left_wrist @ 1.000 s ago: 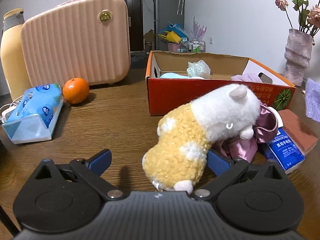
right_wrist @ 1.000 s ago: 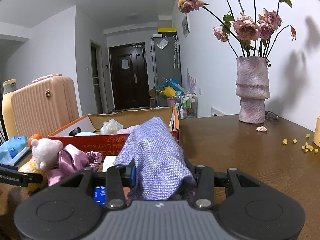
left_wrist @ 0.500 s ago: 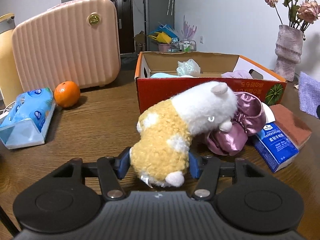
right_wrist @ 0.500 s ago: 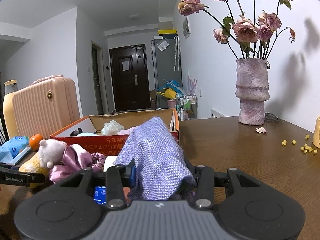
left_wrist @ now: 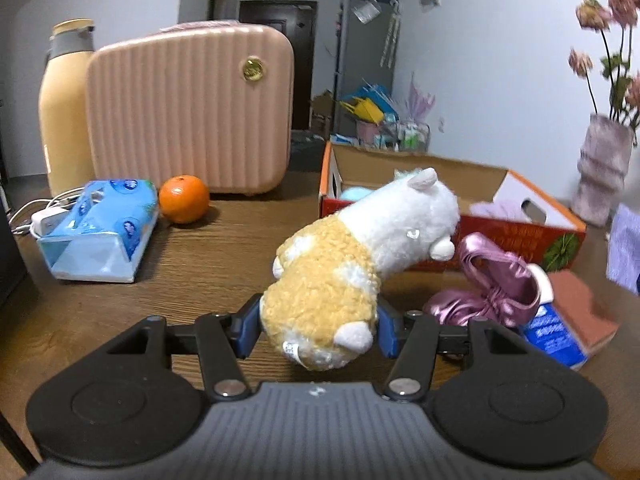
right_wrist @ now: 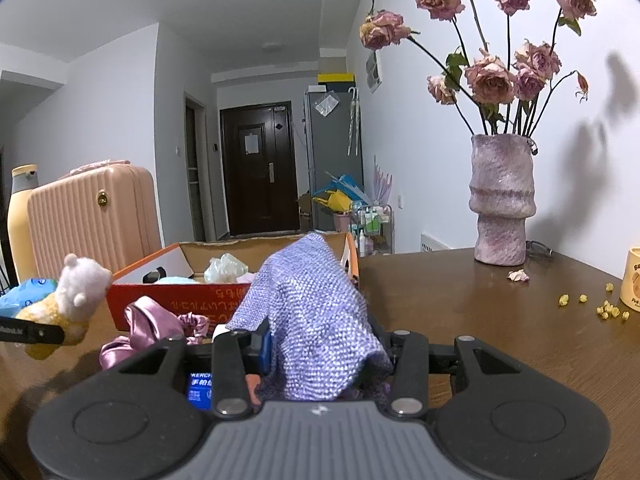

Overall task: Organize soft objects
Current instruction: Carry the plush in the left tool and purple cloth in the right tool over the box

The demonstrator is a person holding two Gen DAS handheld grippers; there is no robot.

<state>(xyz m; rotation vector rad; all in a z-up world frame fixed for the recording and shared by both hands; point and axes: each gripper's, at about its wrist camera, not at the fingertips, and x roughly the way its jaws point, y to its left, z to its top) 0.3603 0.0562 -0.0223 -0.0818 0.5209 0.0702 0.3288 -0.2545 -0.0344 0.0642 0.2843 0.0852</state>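
Left gripper: clamped on the yellow hind end of a plush toy. Both blue pads are pressed into the fleece. The toy is held off the wooden table, its white head tilted up and away toward the cardboard box. In the right wrist view the same toy is seen at the far left, lifted clear of the tabletop, head toward the box's near corner.

Right gripper: closed on a lilac knitted cloth. The cloth is bunched between the jaws and draped forward over them, so the far fingertip is hidden. It is held just in front of the box's right end.

Box: open-topped, red-orange sides. A crumpled pale bag, something light blue and a pinkish fabric are seen inside; what they are exactly cannot be told.

On the table beside the box: a pink satin scrunchie just right of the toy, touching a blue-and-white tissue packet, with a brown sponge-like block behind it.

Further left, well apart from the box: a pack of blue tissues, an orange, a pink ribbed case and a tall yellow flask.

At the right wall a textured vase with dried roses is noted, with loose petals scattered near it.
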